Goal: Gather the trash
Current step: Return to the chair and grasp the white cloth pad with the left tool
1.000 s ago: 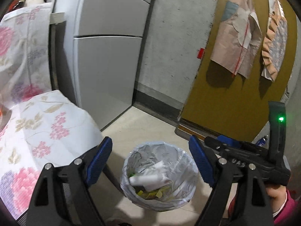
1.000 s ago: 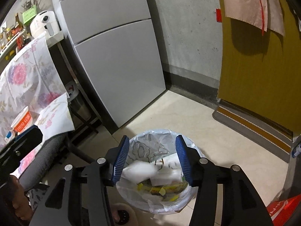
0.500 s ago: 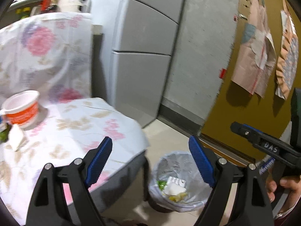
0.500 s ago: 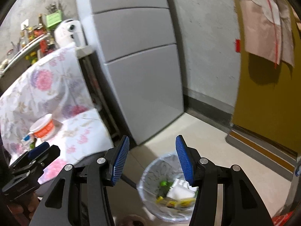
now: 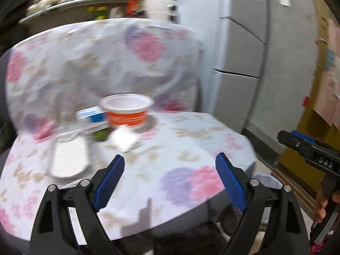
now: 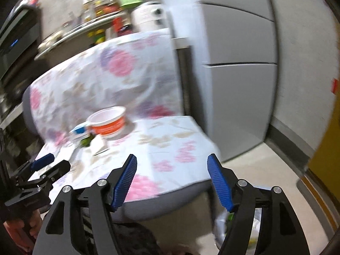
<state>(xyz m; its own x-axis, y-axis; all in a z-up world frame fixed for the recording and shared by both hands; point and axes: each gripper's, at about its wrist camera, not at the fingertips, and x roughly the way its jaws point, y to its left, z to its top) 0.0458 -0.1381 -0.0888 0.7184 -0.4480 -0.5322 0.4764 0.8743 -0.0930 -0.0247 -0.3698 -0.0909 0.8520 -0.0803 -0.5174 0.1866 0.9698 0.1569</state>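
Trash lies on a chair seat covered with a floral cloth (image 5: pixel 191 148): an orange and white cup (image 5: pixel 126 110), a blue and white carton (image 5: pixel 90 114) behind it, a white paper scrap (image 5: pixel 123 139), a clear plastic tray (image 5: pixel 69 156) and something green (image 5: pixel 98 135). My left gripper (image 5: pixel 169 182) is open and empty above the seat's front. My right gripper (image 6: pixel 172 181) is open and empty over the seat's front edge; the cup (image 6: pixel 107 121) lies ahead of it. The bin's liner (image 6: pixel 221 227) peeks out at the bottom right.
A grey fridge (image 6: pixel 238 63) stands right of the chair. A cluttered shelf (image 6: pixel 85 27) and a white appliance (image 6: pixel 148 14) are behind the chair's back. A yellow door (image 5: pixel 314 114) is at the far right. The right gripper shows in the left wrist view (image 5: pixel 308 146).
Both grippers swung up and left from the bin to the chair seat. The trash on the seat came into view and the bin dropped almost out of sight.
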